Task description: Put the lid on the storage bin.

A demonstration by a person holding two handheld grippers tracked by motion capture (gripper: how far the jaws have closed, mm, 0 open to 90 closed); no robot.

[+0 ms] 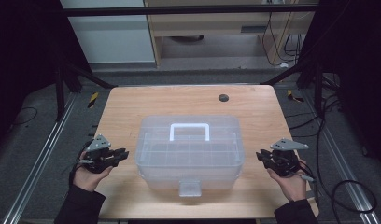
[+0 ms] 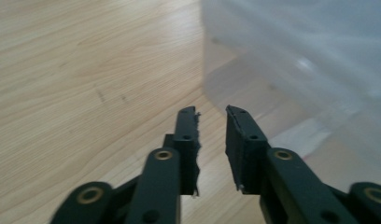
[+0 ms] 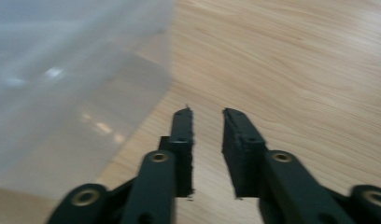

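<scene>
A clear, rigid plastic storage box (image 1: 189,150) with a white carry handle (image 1: 190,131) sits mid-counter (image 1: 132,102). Your left gripper (image 1: 124,153) and right gripper (image 1: 259,155) flank it, jaws slightly apart, empty. It looks light, slick-walled; the handle or front latch (image 1: 190,188) offers the surest hold.

No legible text, label, brand, number or sign appears in any view. The translucent plastic storage box with a white handle (image 1: 189,149) carries no readable marking. The light wooden worktop (image 1: 128,107) likewise carries none.
</scene>
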